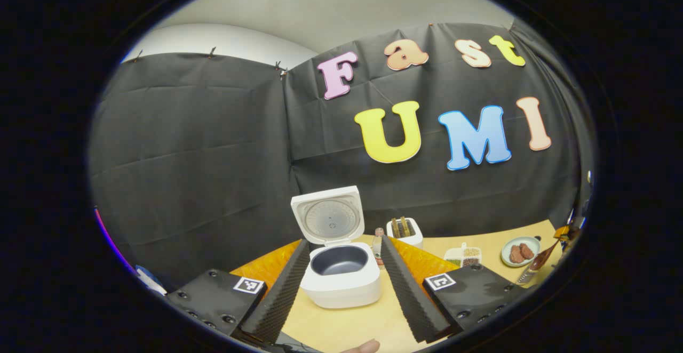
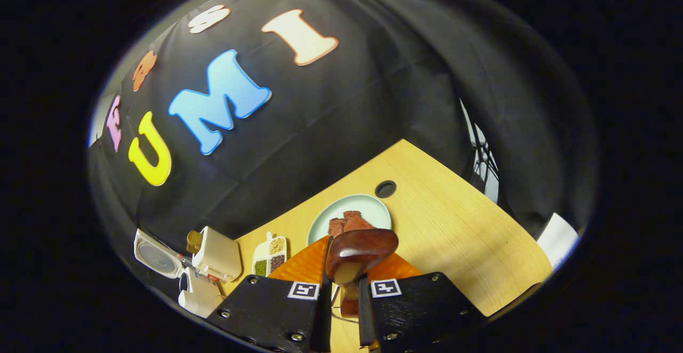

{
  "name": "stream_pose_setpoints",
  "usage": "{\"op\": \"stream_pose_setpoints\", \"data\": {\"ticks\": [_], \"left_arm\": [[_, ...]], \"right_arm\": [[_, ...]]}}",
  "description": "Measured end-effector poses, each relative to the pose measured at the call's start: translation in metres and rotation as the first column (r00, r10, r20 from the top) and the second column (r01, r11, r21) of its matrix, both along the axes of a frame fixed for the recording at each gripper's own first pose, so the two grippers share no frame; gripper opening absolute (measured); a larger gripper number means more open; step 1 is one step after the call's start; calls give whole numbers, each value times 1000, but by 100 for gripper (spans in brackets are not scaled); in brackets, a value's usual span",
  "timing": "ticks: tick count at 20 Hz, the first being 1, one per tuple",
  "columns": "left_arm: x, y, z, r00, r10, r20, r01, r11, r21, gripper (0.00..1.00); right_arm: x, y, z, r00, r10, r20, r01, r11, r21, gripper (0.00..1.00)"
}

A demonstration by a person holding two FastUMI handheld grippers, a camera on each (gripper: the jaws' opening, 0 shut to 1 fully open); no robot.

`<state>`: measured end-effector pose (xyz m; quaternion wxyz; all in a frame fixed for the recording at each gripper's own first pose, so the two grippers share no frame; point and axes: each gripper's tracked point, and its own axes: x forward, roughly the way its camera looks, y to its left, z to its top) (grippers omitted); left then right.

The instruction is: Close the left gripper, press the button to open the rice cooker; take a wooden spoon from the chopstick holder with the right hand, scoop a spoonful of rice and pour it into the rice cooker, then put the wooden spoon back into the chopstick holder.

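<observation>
- The left gripper (image 1: 341, 281) has its fingers spread wide, with the rice cooker (image 1: 341, 274) on the table between them (lid up, pot dark inside).
- The right gripper (image 2: 341, 299) pinches the wooden spoon (image 2: 358, 251), bowl tilted just ahead of its fingertips.
- The chopstick holder (image 1: 404, 231) stands beyond the cooker, to its right.
</observation>
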<state>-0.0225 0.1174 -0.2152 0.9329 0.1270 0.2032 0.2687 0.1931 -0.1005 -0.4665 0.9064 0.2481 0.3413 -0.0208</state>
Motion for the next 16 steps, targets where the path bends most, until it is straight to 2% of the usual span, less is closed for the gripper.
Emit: {"op": "stream_pose_setpoints", "data": {"ticks": [2, 3, 4, 5, 6, 8, 12, 14, 16], "left_arm": [[-2, 3, -2, 1000, 2, 8, -2, 1000, -10, 97], [-2, 7, 0, 1000, 6, 15, -5, 1000, -18, 94], [-5, 11, 0, 1000, 11, 22, -11, 1000, -26, 97], [-5, 17, 3, 999, 16, 33, -15, 999, -36, 97], [-7, 24, 5, 999, 24, 46, -22, 999, -43, 90], [-10, 37, 7, 997, 31, 64, -28, 998, -59, 96], [-15, 65, 13, 996, 38, 84, -32, 996, -78, 96], [-18, 78, 9, 996, 38, 80, -31, 996, -86, 96], [-19, 91, 1, 997, 34, 72, -27, 994, -101, 96]], "right_arm": [[-1, 28, 36, 994, 96, 51, -95, 995, -31, 21], [-1, 43, 51, 988, 134, 76, -130, 990, -46, 20], [-3, 58, 64, 983, 164, 86, -160, 986, -56, 21], [-7, 75, 77, 977, 186, 99, -183, 982, -40, 20], [-9, 99, 89, 971, 214, 111, -216, 976, 3, 20], [-19, 154, 97, 950, 291, 111, -299, 952, 62, 21], [-32, 237, 68, 914, 401, 60, -404, 914, 41, 21], [-37, 269, 48, 905, 425, 29, -426, 904, 40, 21], [-41, 288, 21, 897, 442, -13, -442, 897, -2, 21]]}}
